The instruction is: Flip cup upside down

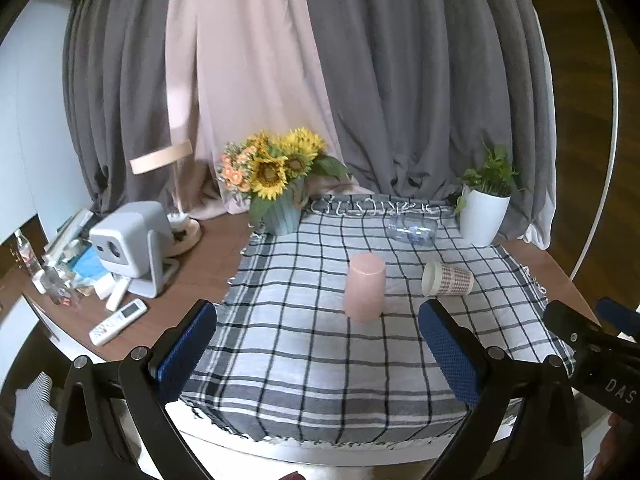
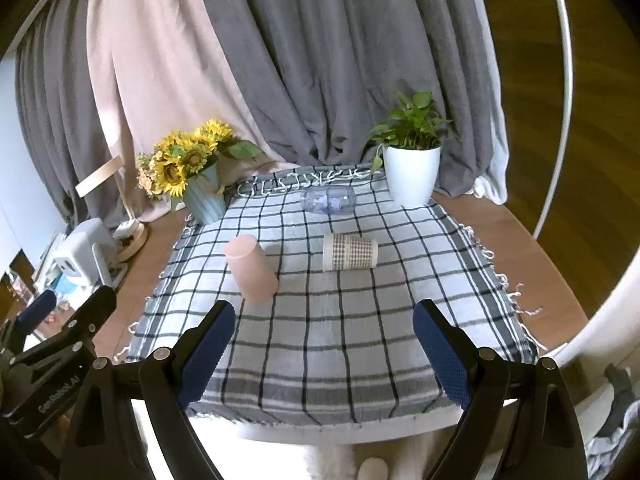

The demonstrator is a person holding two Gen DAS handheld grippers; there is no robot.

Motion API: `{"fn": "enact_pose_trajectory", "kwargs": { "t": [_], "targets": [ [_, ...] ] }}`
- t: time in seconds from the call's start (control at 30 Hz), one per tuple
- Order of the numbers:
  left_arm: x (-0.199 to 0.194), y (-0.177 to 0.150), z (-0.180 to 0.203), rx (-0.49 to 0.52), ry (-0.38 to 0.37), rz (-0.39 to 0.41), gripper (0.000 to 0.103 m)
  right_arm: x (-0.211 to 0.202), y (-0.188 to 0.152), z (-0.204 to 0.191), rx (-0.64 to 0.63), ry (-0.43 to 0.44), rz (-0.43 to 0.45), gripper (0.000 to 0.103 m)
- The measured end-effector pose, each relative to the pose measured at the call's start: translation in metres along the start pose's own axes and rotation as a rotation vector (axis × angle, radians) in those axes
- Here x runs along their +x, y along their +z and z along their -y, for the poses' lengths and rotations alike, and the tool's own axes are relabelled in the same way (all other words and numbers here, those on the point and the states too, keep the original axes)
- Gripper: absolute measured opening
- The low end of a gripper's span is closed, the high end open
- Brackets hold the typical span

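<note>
Pink cup sits upside down on my checked cloth; both left tongs and right tongs spread wide, empty.

Contents of clear bottle too blurry to ID (same in left view), desk clutter indistinct

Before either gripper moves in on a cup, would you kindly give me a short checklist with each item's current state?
1. Left gripper open: ok.
2. Right gripper open: ok.
3. Pink cup inverted on the checked cloth: ok.
4. Patterned paper cup inverted: not ok, lying on its side.
5. Clear cup inverted: not ok, also on its side.
6. Path to patterned paper cup unobstructed: ok.
</note>
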State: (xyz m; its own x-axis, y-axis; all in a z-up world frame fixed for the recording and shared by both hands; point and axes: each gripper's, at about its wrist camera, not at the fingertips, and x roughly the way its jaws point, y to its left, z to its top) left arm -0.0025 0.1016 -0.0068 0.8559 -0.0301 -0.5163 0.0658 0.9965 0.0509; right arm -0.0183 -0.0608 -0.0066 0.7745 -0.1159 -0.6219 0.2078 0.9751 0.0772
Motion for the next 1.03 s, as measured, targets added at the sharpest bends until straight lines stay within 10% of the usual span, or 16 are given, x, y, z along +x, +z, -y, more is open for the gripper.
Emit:
{"fn": "enact_pose_trajectory", "kwargs": {
  "t": [1.03],
  "targets": [
    [-0.043,-0.009,-0.011,0.015,-0.080,0.046,0.103,-0.057,-0.027,-0.015,-0.020,-0.053,0.083,0.091]
  ]
}}
